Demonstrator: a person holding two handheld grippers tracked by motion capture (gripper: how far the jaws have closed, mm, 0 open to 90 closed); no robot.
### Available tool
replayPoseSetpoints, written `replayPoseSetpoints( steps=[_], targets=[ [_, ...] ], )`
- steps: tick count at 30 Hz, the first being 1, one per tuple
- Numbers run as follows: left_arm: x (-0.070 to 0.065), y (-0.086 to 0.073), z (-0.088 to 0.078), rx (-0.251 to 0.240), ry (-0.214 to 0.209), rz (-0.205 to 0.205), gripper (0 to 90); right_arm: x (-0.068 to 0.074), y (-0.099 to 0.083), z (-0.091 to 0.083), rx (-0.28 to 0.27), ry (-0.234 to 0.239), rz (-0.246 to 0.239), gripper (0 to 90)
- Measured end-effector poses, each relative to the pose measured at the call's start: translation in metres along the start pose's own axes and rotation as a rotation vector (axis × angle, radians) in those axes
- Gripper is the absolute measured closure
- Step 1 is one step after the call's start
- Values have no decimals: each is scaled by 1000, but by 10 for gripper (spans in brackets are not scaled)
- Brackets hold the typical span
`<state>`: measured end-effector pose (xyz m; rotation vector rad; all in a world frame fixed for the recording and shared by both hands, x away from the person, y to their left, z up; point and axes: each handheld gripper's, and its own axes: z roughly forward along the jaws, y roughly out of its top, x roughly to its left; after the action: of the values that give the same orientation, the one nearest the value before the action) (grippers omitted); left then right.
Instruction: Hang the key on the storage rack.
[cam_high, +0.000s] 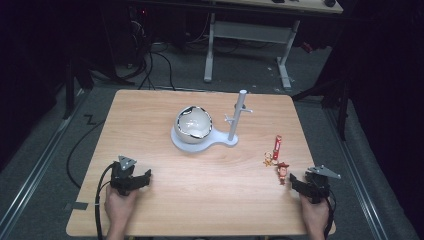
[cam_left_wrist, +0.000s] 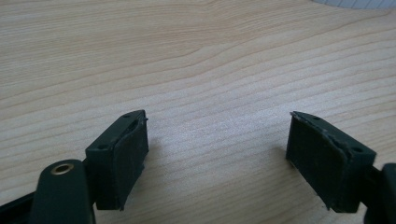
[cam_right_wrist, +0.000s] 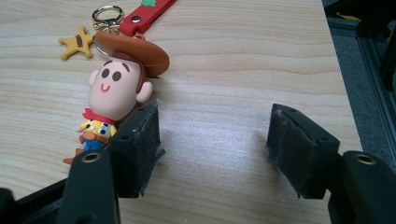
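Pale wood-grain bench (cam_high: 150, 120) stands on a grey floor, dark room around it, with a second desk's white legs (cam_high: 210, 47) far behind.

Nearest, at the front edge, two hands hold one tool each. The left tool (cam_high: 142, 179) sits at the front left, its jaws spread wide over bare wood; in the left gripper view the left tool (cam_left_wrist: 217, 154) has nothing between its black pads. The right tool (cam_high: 296, 182) sits at the front right, jaws also wide and empty. In the right gripper view the right tool (cam_right_wrist: 212, 140) has one pad just beside the feet of a cowboy keychain (cam_right_wrist: 112, 93), outside the gap.

One keychain (cam_high: 281, 167) lies flat on the right part of the bench, long axis running front to back: figure nearest the tool, then a yellow star (cam_right_wrist: 77, 43) and a gold ring (cam_right_wrist: 106, 13), then a red strap (cam_high: 277, 143) pointing away.

Farther off, near the middle, one white stand (cam_high: 220, 142) carries one pale bowl (cam_high: 194, 122) on its round base and one upright peg post (cam_high: 236, 115) to its right.
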<state>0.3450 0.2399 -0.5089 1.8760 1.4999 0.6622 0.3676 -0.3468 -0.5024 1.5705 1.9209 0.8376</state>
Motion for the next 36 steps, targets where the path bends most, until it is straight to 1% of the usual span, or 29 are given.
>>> replayPoseSetpoints(
  steps=[12,15,16,18,19,22,23,24,26,28,30,31,32,35,36],
  targets=[
    [0,0,0,0,-2,-2,214,0,0,0,0,0,1,349],
    [0,0,0,-1,-3,0,214,-1,1,0,0,13,-1,353],
    [0,0,0,-1,-4,2,214,-1,1,1,-2,13,-9,354],
    [0,0,0,-1,-5,3,214,0,1,1,-1,16,-10,355],
    [0,0,0,-1,-6,2,215,0,1,0,-1,18,-19,362],
    [0,0,0,-1,-6,2,215,0,0,0,-4,16,-13,388],
    [0,0,0,-1,-6,2,215,0,0,-1,-7,16,0,423],
    [0,0,0,-1,-6,2,215,0,0,-1,-7,16,0,423],
    [0,0,0,-1,-6,2,215,-1,-1,-2,-15,35,21,465],
    [0,0,0,-1,-5,2,215,-1,-1,-4,-23,46,31,483],
    [0,0,0,-1,-6,3,215,-1,-1,-5,-30,48,34,494],
    [0,0,0,-1,-6,3,215,1,-2,-8,-49,62,31,513],
    [0,0,0,0,-5,3,215,2,-2,-9,-49,68,38,517],
    [0,0,0,0,-6,3,215,3,-3,-12,-58,79,29,528],
    [0,0,0,-1,-5,2,215,5,-3,-15,-65,92,34,536]
  ],
)
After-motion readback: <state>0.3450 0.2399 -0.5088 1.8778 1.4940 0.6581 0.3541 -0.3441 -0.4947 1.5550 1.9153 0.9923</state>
